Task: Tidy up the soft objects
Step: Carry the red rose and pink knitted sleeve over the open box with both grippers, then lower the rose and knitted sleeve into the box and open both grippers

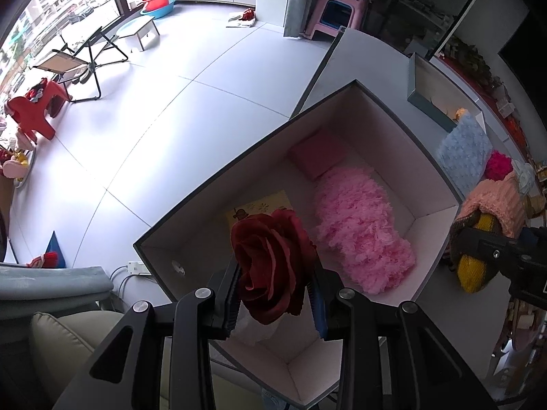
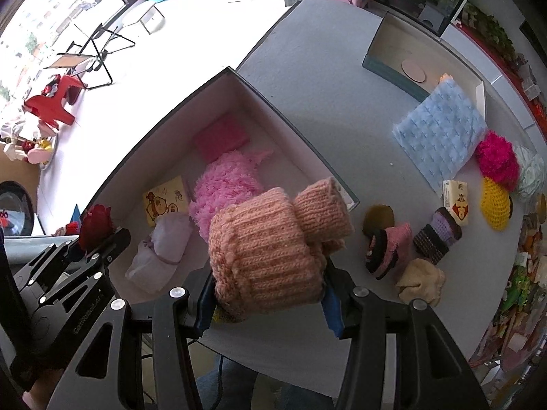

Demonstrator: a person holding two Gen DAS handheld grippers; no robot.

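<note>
Now the left hand-held gripper (image 1: pixel 273 294) is clamped on a dark red fabric rose (image 1: pixel 271 263) above the open storage box (image 1: pixel 393 126), while the right hand-held gripper (image 2: pixel 268 302) grips a peach knitted piece (image 2: pixel 270 239) over the box's near edge. To finish well, I would lower each item clear of the box walls before releasing, setting the rose in the bare corner just beyond the left fingers, beside the yellow card (image 1: pixel 263 205) and away from the fluffy pink piece (image 1: pixel 359 225) lying further right. More soft things, such as the blue dotted cloth (image 2: pixel 441 136), lie on the table (image 2: pixel 324 68) right of the right hand-held gripper.
</note>
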